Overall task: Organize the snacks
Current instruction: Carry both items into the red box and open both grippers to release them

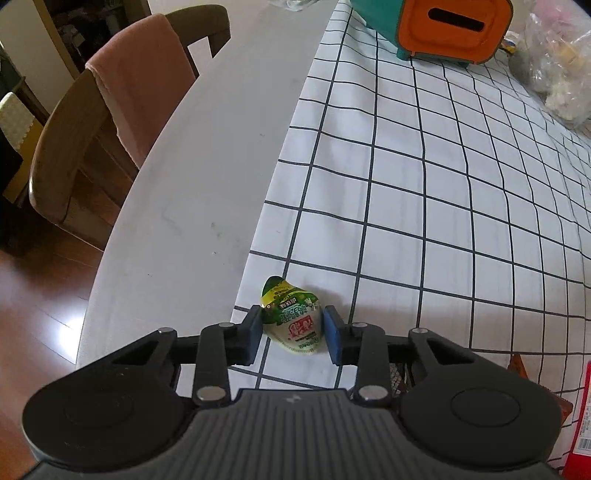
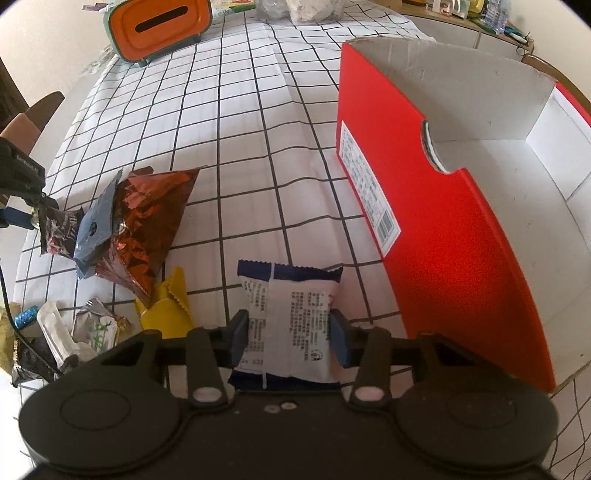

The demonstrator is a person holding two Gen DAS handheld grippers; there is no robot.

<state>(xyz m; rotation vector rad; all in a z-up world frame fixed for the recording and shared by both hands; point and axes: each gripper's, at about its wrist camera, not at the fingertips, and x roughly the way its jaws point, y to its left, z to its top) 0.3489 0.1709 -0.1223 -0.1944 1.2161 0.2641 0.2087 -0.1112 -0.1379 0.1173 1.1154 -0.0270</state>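
The left hand-held gripper (image 1: 293, 334) pinches a small glossy green-and-white jelly cup (image 1: 293, 321); the right hand-held gripper (image 2: 288, 338) clamps a crinkly blue-and-white foil packet (image 2: 288, 321) beside the red cardboard box (image 2: 443, 236).

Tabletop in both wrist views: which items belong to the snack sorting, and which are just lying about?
Job:
green jelly cup between left fingers
blue-white packet between right fingers
red box
brown foil bag
yellow wrapper

Lying about:
orange tissue holder
pink towel on chair
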